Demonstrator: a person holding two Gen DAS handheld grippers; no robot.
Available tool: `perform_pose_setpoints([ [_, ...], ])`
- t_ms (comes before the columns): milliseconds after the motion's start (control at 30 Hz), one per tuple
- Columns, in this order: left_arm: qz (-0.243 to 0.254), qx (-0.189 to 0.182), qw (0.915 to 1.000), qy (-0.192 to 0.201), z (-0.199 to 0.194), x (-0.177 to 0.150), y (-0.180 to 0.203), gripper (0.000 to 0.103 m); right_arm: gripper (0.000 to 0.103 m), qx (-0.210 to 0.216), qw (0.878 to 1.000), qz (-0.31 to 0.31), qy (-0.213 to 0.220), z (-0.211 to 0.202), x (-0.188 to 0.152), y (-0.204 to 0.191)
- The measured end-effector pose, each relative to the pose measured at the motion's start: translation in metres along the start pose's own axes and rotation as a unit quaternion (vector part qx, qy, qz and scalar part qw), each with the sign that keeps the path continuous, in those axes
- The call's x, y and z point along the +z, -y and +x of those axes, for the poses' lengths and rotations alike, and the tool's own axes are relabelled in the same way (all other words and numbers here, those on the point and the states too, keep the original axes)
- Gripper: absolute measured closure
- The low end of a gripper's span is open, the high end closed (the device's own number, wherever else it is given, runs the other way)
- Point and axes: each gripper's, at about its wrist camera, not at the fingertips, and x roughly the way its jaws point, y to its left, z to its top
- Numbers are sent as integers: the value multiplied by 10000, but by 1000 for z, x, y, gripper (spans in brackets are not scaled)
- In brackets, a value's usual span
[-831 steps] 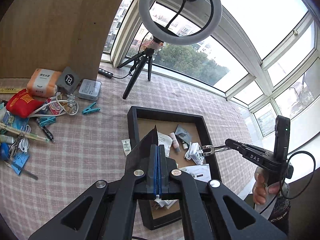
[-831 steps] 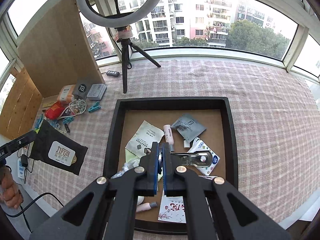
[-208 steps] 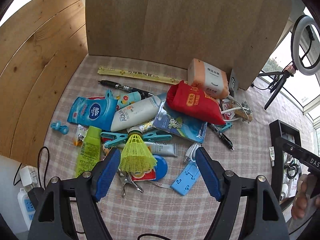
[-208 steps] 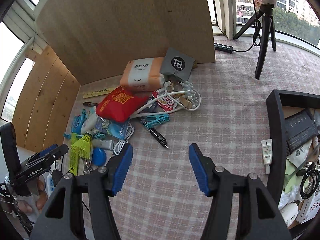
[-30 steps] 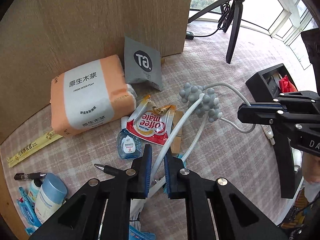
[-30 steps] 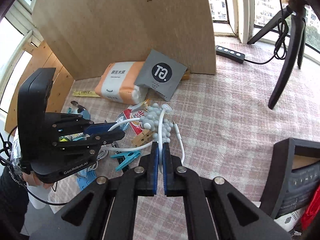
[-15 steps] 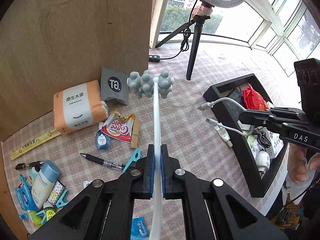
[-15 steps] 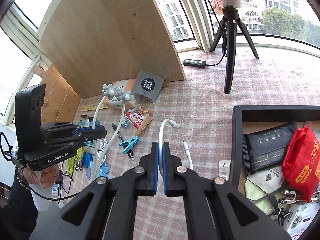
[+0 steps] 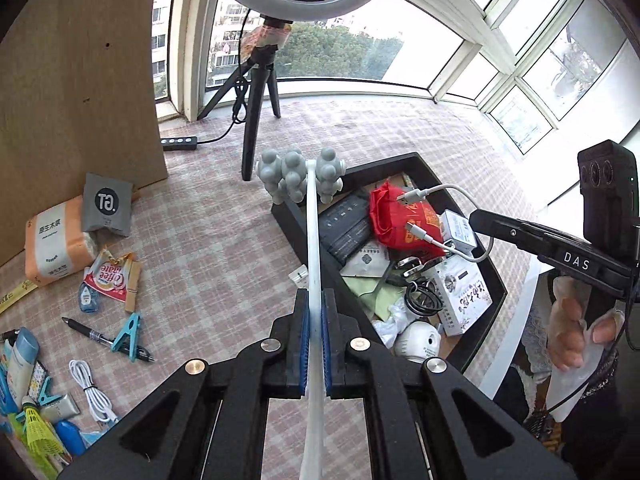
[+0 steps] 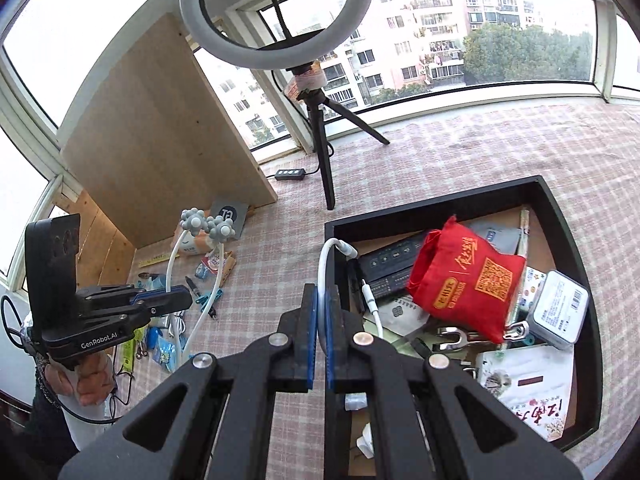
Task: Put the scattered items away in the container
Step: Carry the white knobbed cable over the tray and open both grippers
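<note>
Surface: checked cloth (image 9: 224, 248), bay window behind.
Left gripper (image 9: 315, 316): pinching white massager (image 9: 312, 240), knobbed head over tray edge.
Right gripper (image 10: 321, 312): pinching white cable (image 10: 326, 256) above black tray (image 10: 432, 204).

- "DAS" in white on the right gripper (image 9: 486, 222), seen to the right of the left gripper (image 9: 315, 316).
- "GenRobot.AI" on the left gripper's body, seen to the left of the right gripper (image 10: 322, 312).
- "Coffee mate" on a red and white sachet (image 9: 105, 276), left of the left gripper; it reads upside down.
- A round "Ta" logo on a grey pouch (image 9: 107, 204), far left ahead of the left gripper.
- Chinese characters and "VIRGIN WOOD PULP" on the orange tissue pack (image 9: 52, 246), just beside that pouch; the small print is hard to read.
- Gold Chinese characters and a QR code on the red bag (image 10: 466, 280), right of the right gripper.
</note>
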Motion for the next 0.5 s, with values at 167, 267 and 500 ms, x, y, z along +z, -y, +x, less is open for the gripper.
perform_pose_setpoints([
  [167, 68, -271, 9995, -130, 27, 15, 48, 99, 99, -410, 9985, 335, 155, -28, 0, 44],
  [267, 208, -343, 9990, -186, 43, 22, 77, 99, 99, -630, 9967, 468, 216, -40, -2, 65],
  [500, 235, -298, 9992, -151, 74, 40, 123, 91, 99, -986, 9927, 637, 267, -55, -8, 97],
])
